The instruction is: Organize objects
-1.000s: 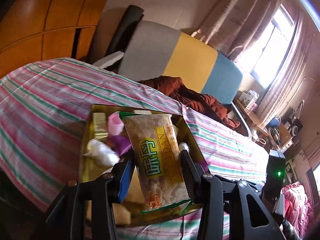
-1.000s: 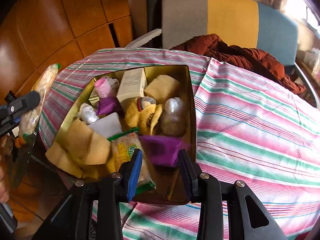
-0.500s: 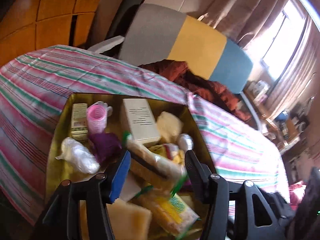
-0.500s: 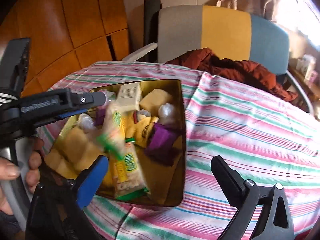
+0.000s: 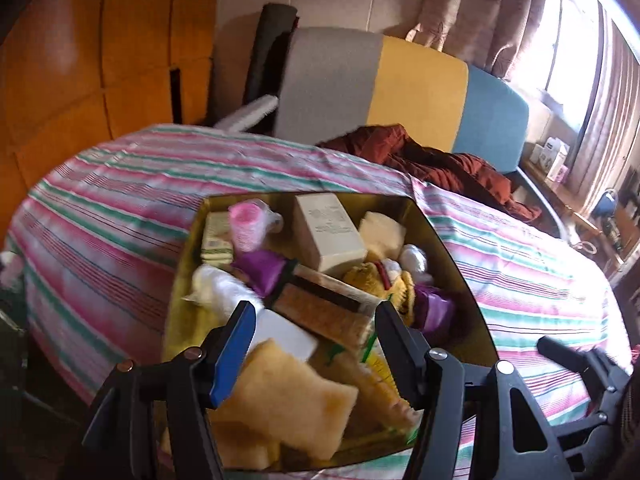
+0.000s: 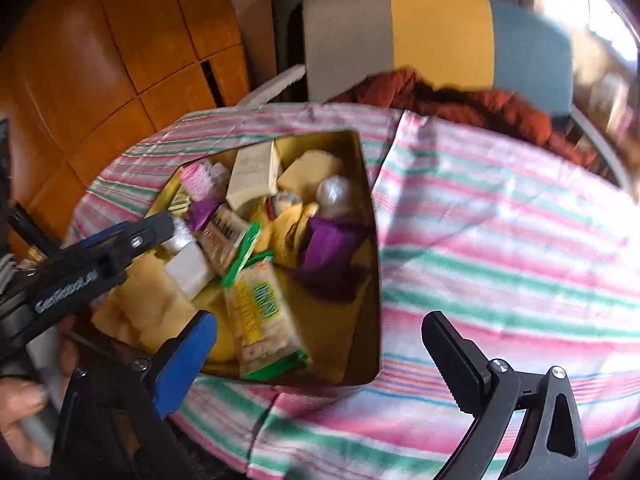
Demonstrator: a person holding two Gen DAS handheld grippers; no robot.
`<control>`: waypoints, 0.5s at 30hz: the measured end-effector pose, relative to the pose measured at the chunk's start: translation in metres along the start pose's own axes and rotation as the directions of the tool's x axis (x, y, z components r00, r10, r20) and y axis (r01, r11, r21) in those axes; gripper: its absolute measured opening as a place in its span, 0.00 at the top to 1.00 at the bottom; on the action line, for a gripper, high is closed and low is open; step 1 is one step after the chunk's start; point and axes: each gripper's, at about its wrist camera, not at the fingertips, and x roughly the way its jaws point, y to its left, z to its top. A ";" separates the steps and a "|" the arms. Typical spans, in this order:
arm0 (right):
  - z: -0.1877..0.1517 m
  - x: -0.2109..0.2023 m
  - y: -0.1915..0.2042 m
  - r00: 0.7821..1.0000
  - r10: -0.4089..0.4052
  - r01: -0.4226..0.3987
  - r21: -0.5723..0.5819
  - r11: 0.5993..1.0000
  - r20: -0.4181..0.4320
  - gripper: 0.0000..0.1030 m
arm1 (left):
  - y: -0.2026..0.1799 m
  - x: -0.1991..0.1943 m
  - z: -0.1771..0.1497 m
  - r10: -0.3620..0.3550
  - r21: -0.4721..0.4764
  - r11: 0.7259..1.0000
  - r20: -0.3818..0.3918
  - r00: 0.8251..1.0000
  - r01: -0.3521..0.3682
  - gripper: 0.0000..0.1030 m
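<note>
Right wrist: right gripper (image 6: 320,344) gapes above tin's rim (image 6: 372,280).

I see a table under a pink-and-green striped cloth (image 6: 500,240), with the gold tin (image 6: 370,280) resting directly on it.

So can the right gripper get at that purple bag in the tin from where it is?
Probably yes: the right gripper is open, and the purple bag lies uncovered near the tin wall.
</note>
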 end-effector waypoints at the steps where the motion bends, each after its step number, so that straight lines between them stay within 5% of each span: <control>1: 0.000 -0.002 0.004 1.000 -0.025 0.025 -0.019 0.999 0.017 0.00 | 0.000 -0.004 0.000 0.011 0.004 1.000 0.010 1.000 -0.011 0.39; 8: -0.003 -0.009 0.013 0.990 -0.121 0.125 -0.061 0.990 0.070 0.00 | -0.007 -0.026 0.000 0.080 0.031 0.996 0.055 0.995 -0.081 0.33; 15: -0.002 -0.011 0.011 0.990 -0.122 0.126 -0.049 0.991 0.075 0.00 | -0.017 -0.030 -0.004 0.143 0.047 0.988 0.056 0.988 -0.145 0.33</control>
